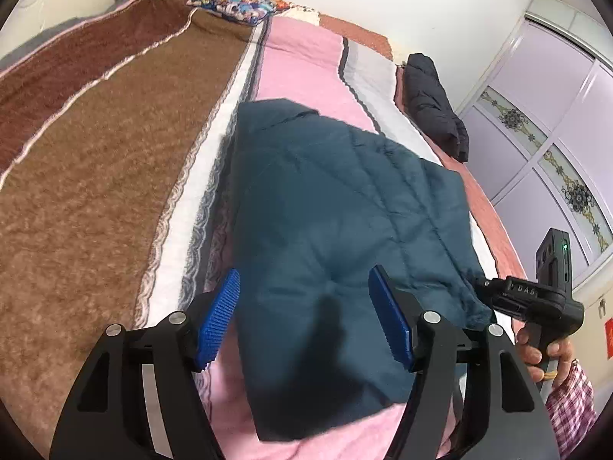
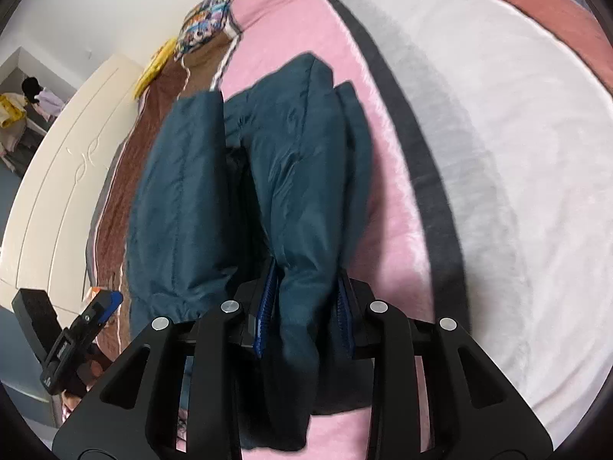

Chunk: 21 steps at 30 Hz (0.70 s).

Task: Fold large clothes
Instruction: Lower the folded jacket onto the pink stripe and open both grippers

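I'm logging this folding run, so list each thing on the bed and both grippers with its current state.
Teal padded jacket: partly folded on the bed, one end lifted.
Right gripper: shut on a fold of the jacket.
Left gripper: open above the jacket, holding nothing.
Black jacket: bundled at the bed's edge.
Patterned pillow: lying flat at the bed's far end.

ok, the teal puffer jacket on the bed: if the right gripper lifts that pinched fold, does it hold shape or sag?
Likely sags: the teal jacket is soft quilted padding, already slumping in lobes beside the right gripper. Probably light for its bulk, given the puffy fill. The smooth, shiny shell may slip between the pads. The left gripper hangs open above it, so nothing supports the other end.
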{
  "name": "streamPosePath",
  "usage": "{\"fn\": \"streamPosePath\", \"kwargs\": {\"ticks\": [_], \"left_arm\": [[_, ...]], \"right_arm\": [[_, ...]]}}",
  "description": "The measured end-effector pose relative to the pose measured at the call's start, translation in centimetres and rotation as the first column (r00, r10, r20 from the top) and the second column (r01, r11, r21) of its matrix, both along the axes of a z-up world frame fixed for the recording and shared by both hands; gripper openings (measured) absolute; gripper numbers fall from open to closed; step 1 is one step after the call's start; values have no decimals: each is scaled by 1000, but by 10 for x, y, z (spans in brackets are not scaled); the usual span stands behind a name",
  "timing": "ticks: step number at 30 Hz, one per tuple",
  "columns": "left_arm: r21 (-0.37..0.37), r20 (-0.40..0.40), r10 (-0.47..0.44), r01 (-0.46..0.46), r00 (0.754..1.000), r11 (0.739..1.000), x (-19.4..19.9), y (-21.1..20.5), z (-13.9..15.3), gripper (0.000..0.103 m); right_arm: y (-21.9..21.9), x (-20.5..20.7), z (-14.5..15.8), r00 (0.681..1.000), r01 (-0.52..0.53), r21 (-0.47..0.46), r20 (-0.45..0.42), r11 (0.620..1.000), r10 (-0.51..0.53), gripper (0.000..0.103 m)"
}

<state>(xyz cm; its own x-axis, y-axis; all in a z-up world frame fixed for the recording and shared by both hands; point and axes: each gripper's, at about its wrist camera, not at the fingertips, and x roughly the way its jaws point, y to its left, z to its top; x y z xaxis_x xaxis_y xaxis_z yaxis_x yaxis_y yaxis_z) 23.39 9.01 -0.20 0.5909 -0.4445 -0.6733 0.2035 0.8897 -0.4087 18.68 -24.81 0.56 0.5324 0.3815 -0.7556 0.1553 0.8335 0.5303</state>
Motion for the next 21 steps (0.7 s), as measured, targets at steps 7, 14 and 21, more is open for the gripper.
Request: {"fn": "streamPosePath", "kwargs": {"ticks": [7,14,21], "left_arm": [[45,57,-11,8,998,999,-42,-9,19,66],[97,23,4,-6,1000,995,-64,-24,13,53],[181,-81,28,-13,996,983,-65,-43,-15,47]], "right_arm": [[5,-50,57,982,27,-164,191,986,5,28],[42,-85,65,969,-117,-163,196,980,149,17],[60,-78,7,989,-143,-219,8,965,148,14]]}}
